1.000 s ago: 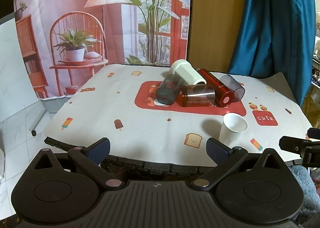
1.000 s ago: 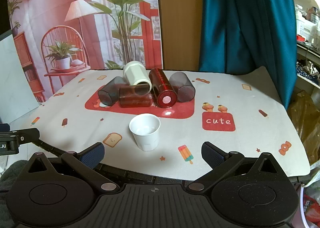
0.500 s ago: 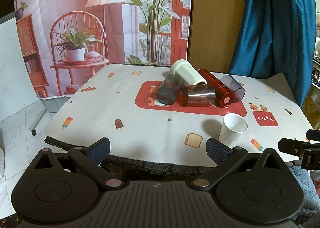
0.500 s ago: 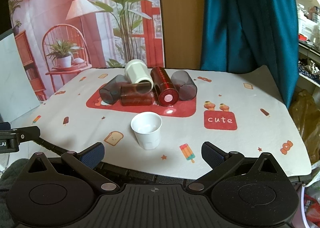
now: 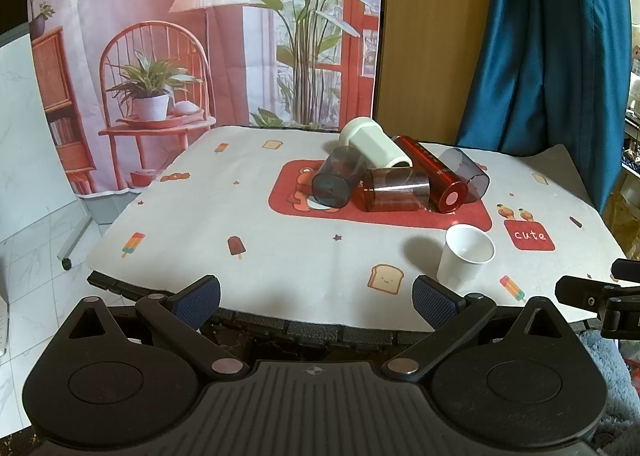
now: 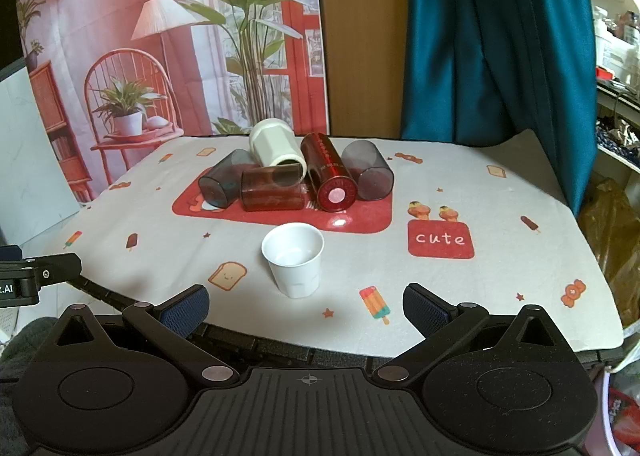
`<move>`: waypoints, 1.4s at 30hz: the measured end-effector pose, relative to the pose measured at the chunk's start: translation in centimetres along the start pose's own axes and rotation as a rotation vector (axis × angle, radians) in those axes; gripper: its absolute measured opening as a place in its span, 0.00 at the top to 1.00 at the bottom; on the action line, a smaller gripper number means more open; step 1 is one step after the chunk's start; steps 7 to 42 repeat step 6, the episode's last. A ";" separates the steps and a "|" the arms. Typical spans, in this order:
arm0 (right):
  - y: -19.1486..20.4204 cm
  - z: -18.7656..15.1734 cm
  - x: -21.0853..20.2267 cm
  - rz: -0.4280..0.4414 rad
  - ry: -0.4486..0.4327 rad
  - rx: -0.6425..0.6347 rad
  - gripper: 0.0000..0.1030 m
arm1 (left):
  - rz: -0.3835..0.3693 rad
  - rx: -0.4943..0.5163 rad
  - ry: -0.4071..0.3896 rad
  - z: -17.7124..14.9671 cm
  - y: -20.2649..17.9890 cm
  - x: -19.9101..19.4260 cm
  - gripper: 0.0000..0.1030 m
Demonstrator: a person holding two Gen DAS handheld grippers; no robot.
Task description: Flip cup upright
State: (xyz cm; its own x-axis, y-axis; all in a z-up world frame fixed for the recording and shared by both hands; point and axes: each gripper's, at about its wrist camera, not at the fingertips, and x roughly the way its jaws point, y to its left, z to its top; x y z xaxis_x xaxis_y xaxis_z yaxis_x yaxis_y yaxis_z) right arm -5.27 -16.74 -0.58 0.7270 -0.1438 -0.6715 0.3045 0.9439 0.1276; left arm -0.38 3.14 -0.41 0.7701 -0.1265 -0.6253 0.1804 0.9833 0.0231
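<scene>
Both claws spread, empty: left claw (image 5: 316, 294), right claw (image 6: 306, 302). Paper cup (image 6: 293, 260) upright at 12 o'clock of right claw. Five cups (image 6: 296, 180) lie beyond. Likely light, slick plastic; grip mid-wall, gently.

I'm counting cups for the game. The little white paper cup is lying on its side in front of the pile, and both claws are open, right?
Not quite. The white paper cup stands upright, mouth up, in front of the pile of tipped cups; the right wrist view shows it. The left claw and right claw are open.
</scene>
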 end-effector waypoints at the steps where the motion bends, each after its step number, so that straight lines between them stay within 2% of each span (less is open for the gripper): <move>1: 0.0 0.0 0.0 0.000 0.000 -0.001 0.00 | -0.001 0.001 -0.001 -0.1 0.0 0.0 0.00; 42: 0.0 0.0 0.0 0.000 0.000 0.001 0.00 | -0.004 0.005 -0.003 -0.2 -0.1 -0.2 0.00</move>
